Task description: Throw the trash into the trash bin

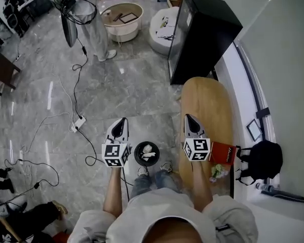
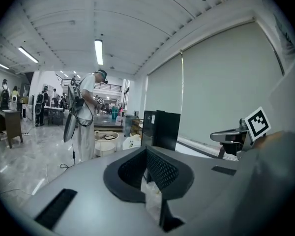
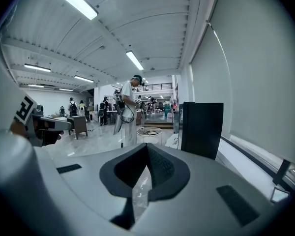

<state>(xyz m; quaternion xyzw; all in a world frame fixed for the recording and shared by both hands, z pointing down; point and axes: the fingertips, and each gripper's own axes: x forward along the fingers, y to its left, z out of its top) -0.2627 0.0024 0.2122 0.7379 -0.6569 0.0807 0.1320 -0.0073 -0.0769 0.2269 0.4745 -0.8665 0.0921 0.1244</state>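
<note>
In the head view a small round black trash bin (image 1: pixel 146 154) stands on the floor by my feet, with white crumpled trash inside. My left gripper (image 1: pixel 122 120) is held up just left of the bin, above it. My right gripper (image 1: pixel 188 117) hangs over the near edge of the oval wooden table (image 1: pixel 207 110). A red packet (image 1: pixel 223 153) and a crumpled green-white scrap (image 1: pixel 219 172) lie on the table beside my right arm. In both gripper views the jaws of the left gripper (image 2: pixel 146 150) and the right gripper (image 3: pixel 147 146) meet at the tips, and I see nothing between them.
A tall black cabinet (image 1: pixel 202 29) stands beyond the table. A white tub (image 1: pixel 122 22) and a white bag (image 1: pixel 164 29) sit on the floor behind it, and a person (image 1: pixel 91 24) stands there. Cables and a power strip (image 1: pixel 77 123) cross the floor on the left. A black backpack (image 1: pixel 263 158) lies to the right.
</note>
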